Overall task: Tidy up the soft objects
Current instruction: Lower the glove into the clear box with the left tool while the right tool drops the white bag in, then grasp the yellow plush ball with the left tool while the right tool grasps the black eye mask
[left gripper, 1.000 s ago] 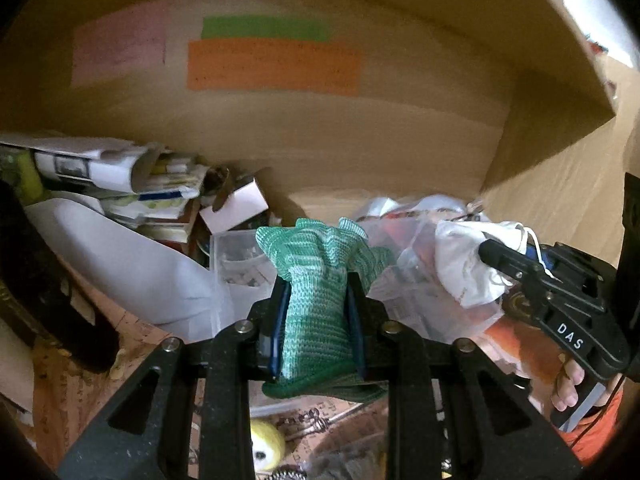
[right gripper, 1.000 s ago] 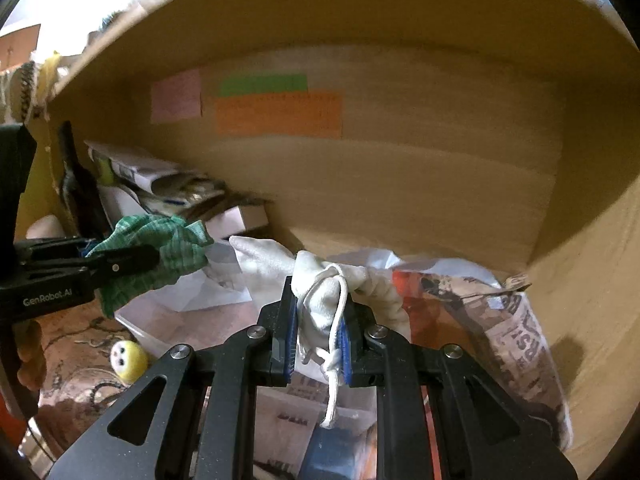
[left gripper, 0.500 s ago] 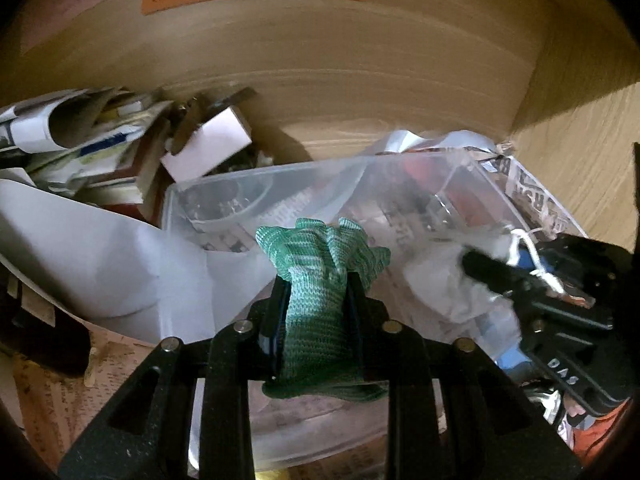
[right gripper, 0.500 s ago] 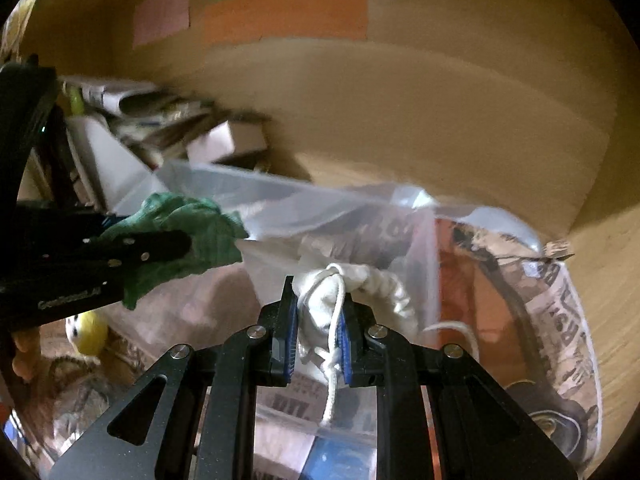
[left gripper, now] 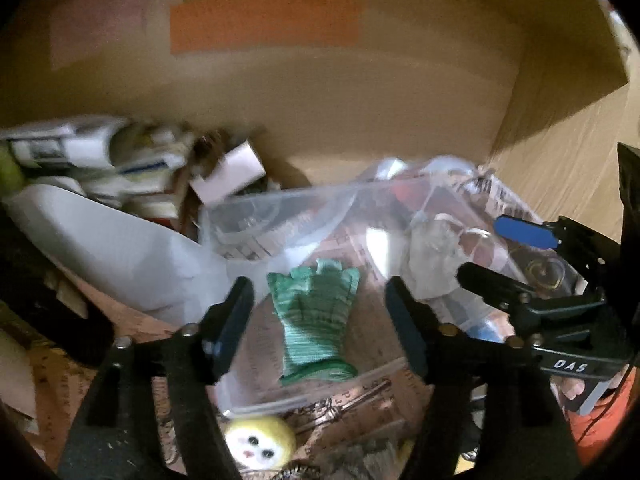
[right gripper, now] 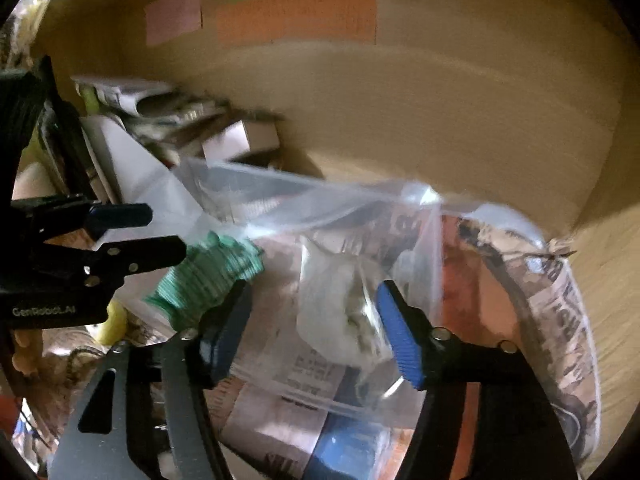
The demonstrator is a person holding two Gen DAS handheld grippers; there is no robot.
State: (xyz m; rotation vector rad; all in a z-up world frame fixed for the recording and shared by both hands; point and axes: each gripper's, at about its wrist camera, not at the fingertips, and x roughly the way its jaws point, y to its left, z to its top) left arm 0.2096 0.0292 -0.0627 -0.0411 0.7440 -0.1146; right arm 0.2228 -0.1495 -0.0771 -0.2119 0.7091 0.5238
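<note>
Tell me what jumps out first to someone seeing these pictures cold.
The green knit glove lies loose in the clear plastic bin, between the wide-open fingers of the left gripper. To its right in the same bin sits the white drawstring pouch, framed by the open right gripper. On the wooden back wall, an orange paper stands out beneath a green strip.

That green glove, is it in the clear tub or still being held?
In the tub. The green glove lies flat inside the clear tub, between the open left gripper's spread fingers.
</note>
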